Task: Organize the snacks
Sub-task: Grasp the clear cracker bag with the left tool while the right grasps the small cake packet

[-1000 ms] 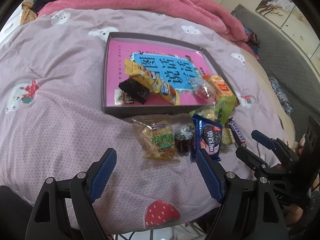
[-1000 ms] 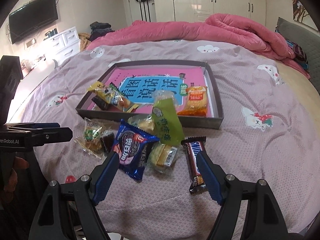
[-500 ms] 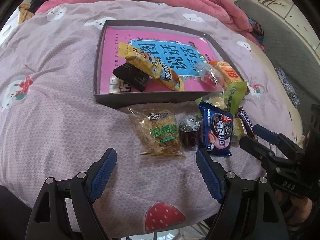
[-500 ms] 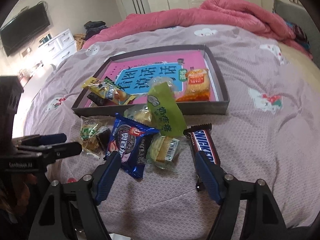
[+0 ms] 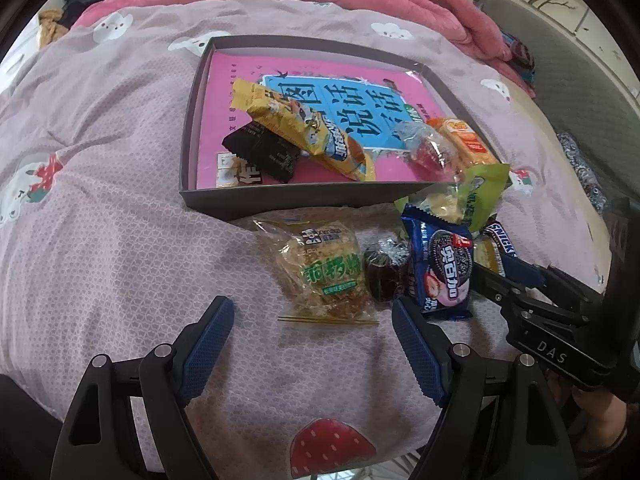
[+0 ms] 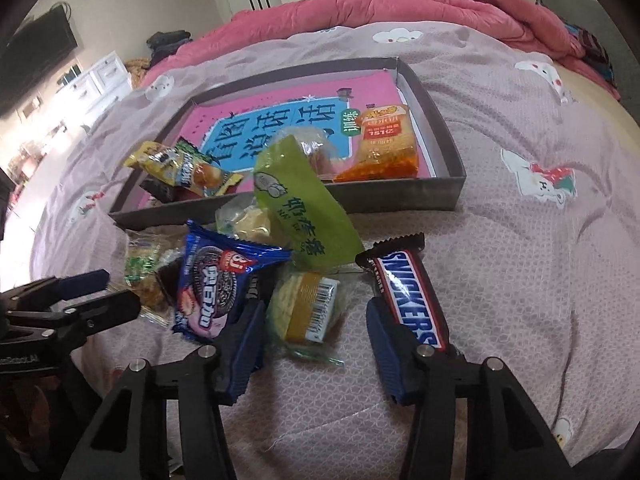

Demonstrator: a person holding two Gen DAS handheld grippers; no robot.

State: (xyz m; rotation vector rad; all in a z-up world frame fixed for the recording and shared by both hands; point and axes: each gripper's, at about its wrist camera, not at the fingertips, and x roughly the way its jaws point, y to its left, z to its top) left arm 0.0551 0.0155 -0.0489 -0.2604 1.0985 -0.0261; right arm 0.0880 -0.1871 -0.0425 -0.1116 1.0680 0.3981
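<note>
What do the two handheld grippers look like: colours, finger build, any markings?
Both match: the left gripper and right gripper have black angular linkage arms with silver pivot screws and blue ribbed finger pads. Seen from the left wrist view, the right unit's body carries white "DAS" lettering; from the right wrist view, the left unit shows partial white text ending "Robot.AI". No cables visible.

Bed (image 5: 100, 200) under tray (image 5: 280, 198), snacks (image 5: 324, 268)

Black tool (image 5: 312, 336), blue ribbed pads (image 5: 210, 342)
</note>
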